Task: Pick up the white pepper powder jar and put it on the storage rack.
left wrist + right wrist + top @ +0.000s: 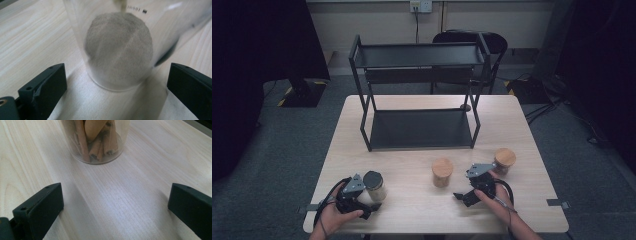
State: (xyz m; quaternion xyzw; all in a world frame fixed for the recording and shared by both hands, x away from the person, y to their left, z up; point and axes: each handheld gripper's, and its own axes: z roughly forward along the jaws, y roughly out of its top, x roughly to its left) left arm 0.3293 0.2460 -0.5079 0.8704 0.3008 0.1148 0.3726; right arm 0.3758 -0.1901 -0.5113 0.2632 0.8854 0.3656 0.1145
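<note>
Clear glass, smooth and round, makes up the dark-lidded jar [374, 186] standing upright near the front left corner of the desk [412, 210], just ahead of the left tool [357, 197]. In the left gripper view the jar [120, 50] sits between the two black jaws, which stand wide apart with bare wood showing on both sides, so nothing is gripped yet. It holds a mound of fine grey powder, which probably gives it some weight low down. The wall is stiff, likely slippery and breakable if dropped, so a level pinch across the body below the lid, at mid-height, seems safest. The right tool [474, 187] is also fully spread and empty, resting on the desk near the wooden-lidded jar [504, 161] at the right; the right gripper view shows that jar [96, 140] packed with cinnamon sticks, apart from the jaws. This one is probably lighter, equally fragile, and wants the same grip across its glass wall. A second wooden-lidded jar [442, 172] stands between the tools, before the black shelf rack [419, 95]
</note>
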